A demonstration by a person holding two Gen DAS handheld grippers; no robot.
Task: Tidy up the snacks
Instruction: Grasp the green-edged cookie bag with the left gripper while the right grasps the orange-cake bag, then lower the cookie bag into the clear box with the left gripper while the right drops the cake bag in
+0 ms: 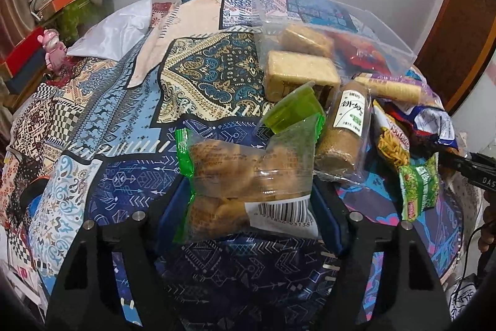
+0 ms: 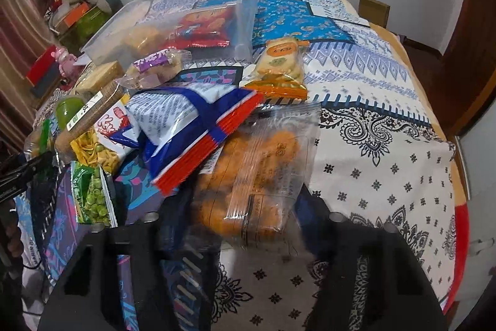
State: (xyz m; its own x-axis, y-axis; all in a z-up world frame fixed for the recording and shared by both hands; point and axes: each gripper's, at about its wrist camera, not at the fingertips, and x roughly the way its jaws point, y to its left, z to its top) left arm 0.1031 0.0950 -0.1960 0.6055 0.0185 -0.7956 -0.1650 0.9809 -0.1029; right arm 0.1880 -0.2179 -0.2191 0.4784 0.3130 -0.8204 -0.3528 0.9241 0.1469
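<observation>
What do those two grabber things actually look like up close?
Both are matte black frames with slot cut-outs and round silver bolt heads. The left gripper has dark blue fingers. The right gripper looks the same, though its fingers are blurred. From the side, one shows white lettering, and a thin black cable hangs nearby.

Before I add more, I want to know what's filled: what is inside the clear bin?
The clear bin holds a red packet and tan cakes in clear wrap. The bin's frosted walls and those packs hide anything lying beneath them.
</observation>
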